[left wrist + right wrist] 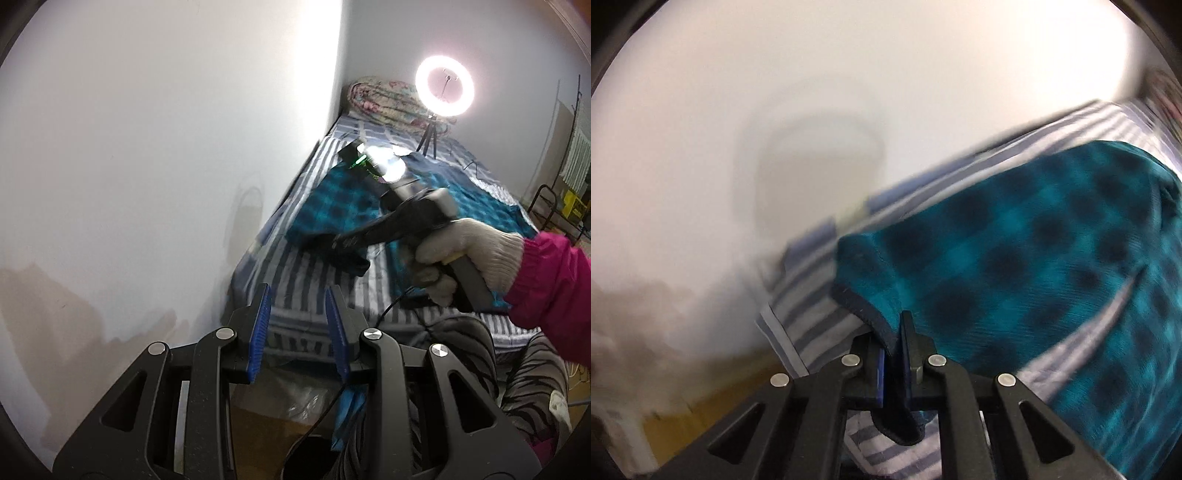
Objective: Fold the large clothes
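I judge the teal checked garment (1015, 258) soft, light and floppy, best taken by its bound hem; my right tongs (894, 343) are clamped on that hem at its near left corner; it lies spread on the striped bed (295, 288), far right of my left tongs (297, 314), which stand apart, empty.

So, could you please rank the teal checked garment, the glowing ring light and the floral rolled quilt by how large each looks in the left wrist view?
1. Teal checked garment, spread across the bed.
2. Floral rolled quilt.
3. Glowing ring light; close to the quilt in apparent size, so these two are uncertain.
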Demonstrator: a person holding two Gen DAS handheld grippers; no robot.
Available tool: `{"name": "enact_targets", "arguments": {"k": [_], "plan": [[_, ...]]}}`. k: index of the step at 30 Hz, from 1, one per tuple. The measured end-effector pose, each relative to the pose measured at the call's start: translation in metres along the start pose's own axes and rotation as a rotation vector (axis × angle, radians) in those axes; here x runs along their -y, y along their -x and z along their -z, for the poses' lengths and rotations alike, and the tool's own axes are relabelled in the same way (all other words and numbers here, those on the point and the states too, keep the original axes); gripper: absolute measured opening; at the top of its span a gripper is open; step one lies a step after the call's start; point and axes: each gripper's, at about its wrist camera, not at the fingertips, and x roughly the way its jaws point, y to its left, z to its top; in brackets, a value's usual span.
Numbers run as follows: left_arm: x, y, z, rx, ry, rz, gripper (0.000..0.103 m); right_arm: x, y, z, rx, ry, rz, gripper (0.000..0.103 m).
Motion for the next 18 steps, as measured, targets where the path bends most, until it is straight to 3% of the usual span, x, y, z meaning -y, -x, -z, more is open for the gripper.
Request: {"name": "enact_targets", "arguments": {"k": [4, 6, 8, 9, 13, 18], "plan": [[0.001, -0.017, -0.015, -0.005, 0.038, 0.076, 0.031, 0.031, 0.058, 0.026, 0.138, -0.136, -0.059, 0.004], [0.001, -0.028, -0.025, -0.015, 0.071, 0.127, 0.042, 0.051, 0.078, 0.042, 0.183, -0.180, -0.060, 0.004], [0.001, -0.038, -0.036, -0.012, 0.108, 0.179, 0.059, 0.053, 0.088, 0.055, 0.203, -0.198, -0.053, 0.004], [0.002, -0.043, -0.041, -0.015, 0.123, 0.209, 0.060, 0.057, 0.096, 0.067, 0.209, -0.205, -0.053, 0.004], [0.009, -0.081, -0.062, -0.071, 0.201, 0.344, 0.061, 0.060, 0.117, 0.059, 0.213, -0.216, -0.043, 0.004], [0.031, -0.135, -0.086, -0.171, 0.307, 0.491, 0.062, 0.070, 0.119, 0.069, 0.224, -0.207, -0.036, 0.004]]}}
